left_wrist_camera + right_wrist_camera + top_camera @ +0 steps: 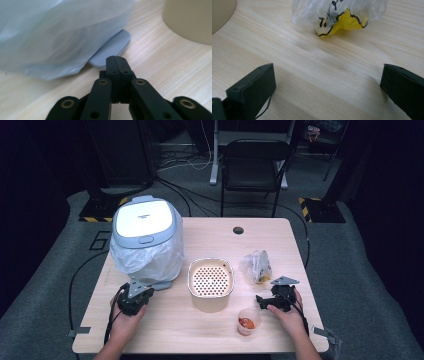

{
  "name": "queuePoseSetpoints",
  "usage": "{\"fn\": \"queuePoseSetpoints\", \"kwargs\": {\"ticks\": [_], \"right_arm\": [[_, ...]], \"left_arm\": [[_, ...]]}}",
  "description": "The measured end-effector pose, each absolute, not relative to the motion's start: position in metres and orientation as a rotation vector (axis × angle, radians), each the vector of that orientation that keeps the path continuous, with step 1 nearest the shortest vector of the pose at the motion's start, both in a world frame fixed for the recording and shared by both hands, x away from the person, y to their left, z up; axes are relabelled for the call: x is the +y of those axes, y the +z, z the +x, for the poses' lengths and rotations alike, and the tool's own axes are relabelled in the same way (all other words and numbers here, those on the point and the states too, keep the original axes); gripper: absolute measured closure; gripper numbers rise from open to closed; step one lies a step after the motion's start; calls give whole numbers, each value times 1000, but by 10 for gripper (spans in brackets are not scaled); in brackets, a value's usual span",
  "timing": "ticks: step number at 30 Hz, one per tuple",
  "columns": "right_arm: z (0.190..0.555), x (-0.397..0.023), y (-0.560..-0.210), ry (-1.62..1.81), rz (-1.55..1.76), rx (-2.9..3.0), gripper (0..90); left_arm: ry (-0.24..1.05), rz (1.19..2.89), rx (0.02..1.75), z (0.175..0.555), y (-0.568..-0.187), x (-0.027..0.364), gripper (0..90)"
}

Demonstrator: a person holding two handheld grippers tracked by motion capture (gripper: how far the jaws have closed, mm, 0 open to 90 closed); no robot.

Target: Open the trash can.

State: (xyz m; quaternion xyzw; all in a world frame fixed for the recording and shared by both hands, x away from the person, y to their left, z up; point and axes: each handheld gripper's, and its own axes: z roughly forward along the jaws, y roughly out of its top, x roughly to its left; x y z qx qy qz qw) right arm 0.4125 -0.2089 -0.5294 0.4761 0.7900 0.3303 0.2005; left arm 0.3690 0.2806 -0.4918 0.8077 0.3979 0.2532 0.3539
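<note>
A small bin (145, 240) with a white lid and a clear liner bag stands at the table's left. Its grey foot pedal (110, 50) pokes out from under the liner (55, 37). My left gripper (141, 293) sits just in front of the bin, shut, jaws pressed together with nothing between them (116, 60), tips right by the pedal. My right gripper (270, 297) rests at the right, open wide over bare wood (328, 80). Ahead of it lies a crumpled clear plastic bag with something yellow inside (342, 17) (257, 266).
A cream tub with a perforated insert (210, 281) stands mid-table, its wall (190, 20) to the right of the left jaws. A small clear cup with red contents (247, 321) sits near the right hand. The wooden table (200, 330) has a cable hole (238, 230); a black chair (252, 165) stands behind.
</note>
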Motion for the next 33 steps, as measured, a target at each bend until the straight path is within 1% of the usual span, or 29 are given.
{"fn": "queuePoseSetpoints", "kwargs": {"ticks": [1, 2, 5, 6, 8, 11, 14, 15, 19, 24, 25, 27, 31, 33], "right_arm": [[412, -209, -529, 920, 1331, 2208, 0], [412, -209, -529, 921, 1331, 2208, 0], [413, -209, -529, 919, 1325, 2209, 0], [413, -209, -529, 920, 1329, 2208, 0], [412, -209, -529, 921, 1332, 2207, 0], [412, -209, -529, 920, 1332, 2208, 0], [412, -209, -529, 921, 1330, 2208, 0], [412, -209, -529, 920, 1331, 2207, 0], [413, -209, -529, 921, 1330, 2208, 0], [413, -209, -529, 922, 1325, 2208, 0], [413, -209, -529, 923, 1328, 2208, 0], [412, -209, -529, 923, 1332, 2207, 0], [413, -209, -529, 921, 1329, 2208, 0], [412, -209, -529, 923, 1330, 2208, 0]], "left_arm": [[684, 2117, 986, 370, -489, 276, 900], [687, 2122, 967, 371, -488, 273, 900], [700, 2129, 940, 377, -486, 264, 900], [677, 2144, 946, 379, -484, 262, 900], [702, 2158, 927, 385, -484, 261, 900], [676, 2167, 948, 391, -485, 257, 900], [696, 2177, 951, 394, -485, 256, 900], [681, 2151, 985, 396, -487, 253, 900], [706, 2181, 986, 400, -488, 253, 900], [709, 2175, 986, 404, -489, 255, 900], [693, 2185, 972, 405, -491, 256, 900], [707, 2187, 974, 406, -493, 256, 900], [666, 2176, 979, 408, -496, 260, 900], [698, 2190, 952, 406, -499, 257, 900]]}}
